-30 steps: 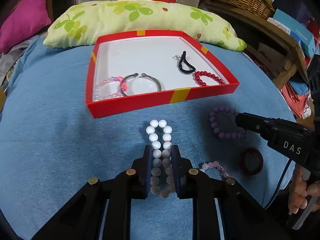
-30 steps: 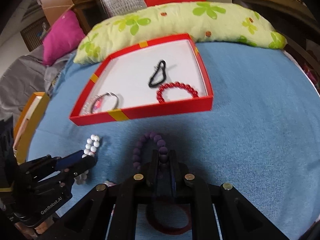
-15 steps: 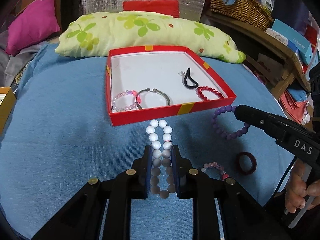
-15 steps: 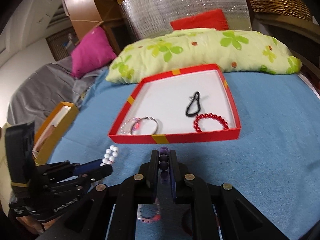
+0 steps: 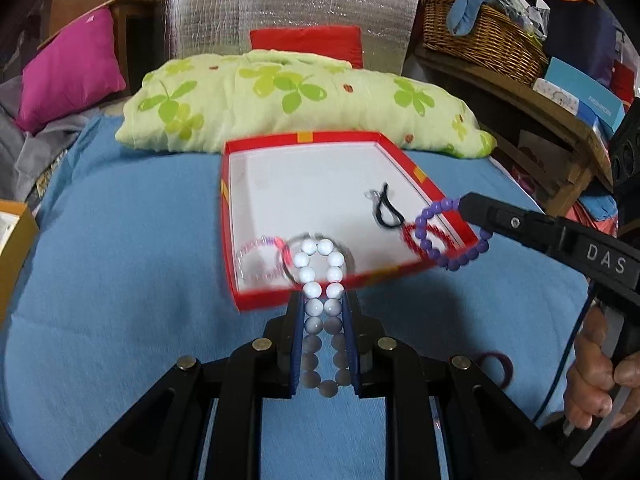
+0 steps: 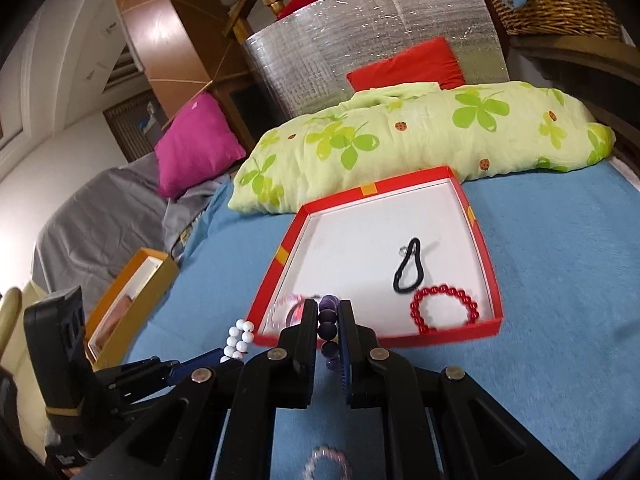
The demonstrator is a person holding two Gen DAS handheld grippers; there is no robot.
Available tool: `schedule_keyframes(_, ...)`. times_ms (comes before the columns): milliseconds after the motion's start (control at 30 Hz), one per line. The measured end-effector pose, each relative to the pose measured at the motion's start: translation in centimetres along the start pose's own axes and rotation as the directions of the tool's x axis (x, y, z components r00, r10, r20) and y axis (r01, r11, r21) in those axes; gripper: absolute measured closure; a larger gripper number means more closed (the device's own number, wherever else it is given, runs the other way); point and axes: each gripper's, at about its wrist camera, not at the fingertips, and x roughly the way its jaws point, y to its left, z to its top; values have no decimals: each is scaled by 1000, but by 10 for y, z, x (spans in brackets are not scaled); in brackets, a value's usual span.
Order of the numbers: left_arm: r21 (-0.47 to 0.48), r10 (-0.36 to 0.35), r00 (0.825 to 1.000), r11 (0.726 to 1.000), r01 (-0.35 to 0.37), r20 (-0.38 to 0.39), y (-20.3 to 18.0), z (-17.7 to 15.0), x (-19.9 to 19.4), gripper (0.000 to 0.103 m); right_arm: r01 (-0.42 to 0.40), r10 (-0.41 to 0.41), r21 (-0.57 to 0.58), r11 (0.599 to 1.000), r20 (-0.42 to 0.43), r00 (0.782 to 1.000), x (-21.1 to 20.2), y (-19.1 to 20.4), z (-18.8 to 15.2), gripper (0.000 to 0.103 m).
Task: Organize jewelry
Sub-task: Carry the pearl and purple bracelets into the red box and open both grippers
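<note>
While hanging above the blue cloth (image 5: pixel 120 280), clamped in the left gripper (image 5: pixel 323 300): a white bead bracelet (image 5: pixel 320 276), squeezed into 2 rows between the blue pads, free loop poking out toward 12 o'clock across the near wall of the red box (image 5: pixel 256 302). Jaws drawn in tight on the beads.

At 3 o'clock in the left wrist view, held by a hand (image 5: pixel 596 384): the right gripper (image 5: pixel 466 207), tip aimed toward 9 o'clock, jaws nearly pressed together, nipping a purple bead bracelet (image 5: pixel 454 266). Dangling off the tip as an open ring, over the box's near right corner. From the right wrist view, only a short column of purple beads visible between the pads.

Inside the box, on its white floor: a red bead bracelet (image 6: pixel 444 290) at the 4 o'clock corner, a black cord loop (image 6: pixel 399 276) just beyond it toward 12 o'clock, and at the 8 o'clock corner a pink bead bracelet (image 5: pixel 256 246) beside a metal bangle (image 5: pixel 348 252), both blurred.

Loose on the cloth outside the box: a dark red ring (image 5: pixel 508 368) at 4 o'clock of the left gripper, a pale pink bracelet (image 6: pixel 326 450) at 6 o'clock under the right gripper.

Beyond the box at 12 o'clock: a green clover-print pillow (image 5: pixel 300 96).
</note>
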Motion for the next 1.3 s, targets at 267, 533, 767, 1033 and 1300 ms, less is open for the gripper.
schedule_keyframes(267,-23,-35,999,999,35,-28,15,36,44,83,-19,22,91,996,-22,1000,49,-9,27,92)
schedule_keyframes(533,-32,-53,995,998,51,-87,36,66,95,83,-25,44,205,978,-85,995,110,-32,45,92)
schedule_keyframes(767,-43,-41,988,998,35,-146,47,71,128,83,14,15,244,970,-116,993,140,-42,51,92)
schedule_keyframes(1033,-27,17,993,999,-20,-116,48,72,124,57,83,-59,268,960,-96,994,135,-59,58,87)
schedule_keyframes(1300,44,197,979,980,-194,-59,32,60,82,36,111,-87,227,968,-113,990,117,-53,57,82)
